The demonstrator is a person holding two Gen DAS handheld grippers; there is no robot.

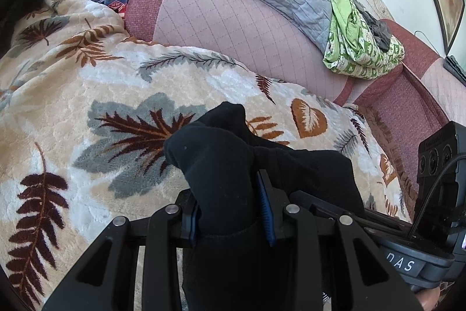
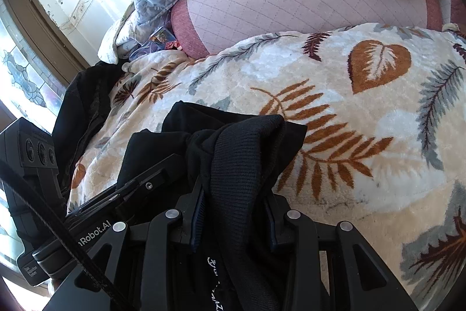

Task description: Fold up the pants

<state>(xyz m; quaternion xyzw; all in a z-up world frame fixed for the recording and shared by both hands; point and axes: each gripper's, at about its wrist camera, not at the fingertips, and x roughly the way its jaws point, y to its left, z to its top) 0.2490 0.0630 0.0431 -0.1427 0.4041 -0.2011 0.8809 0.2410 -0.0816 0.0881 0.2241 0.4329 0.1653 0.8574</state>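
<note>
A: What is the left wrist view showing?
B: The left gripper [image 1: 233, 209] is clamping a bunch of the black knit fabric pants [image 1: 221, 150] above the cream plush leaf-print blanket [image 1: 116, 83].

A: And the right wrist view?
B: The right gripper [image 2: 233, 212] is pinching the pants' ribbed band [image 2: 241, 153], above that same blanket [image 2: 364, 136].

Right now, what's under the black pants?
The leaf-print blanket lies under the black pants, which both hand-held grippers clamp. What lies beneath the bunched fabric is hidden.
</note>
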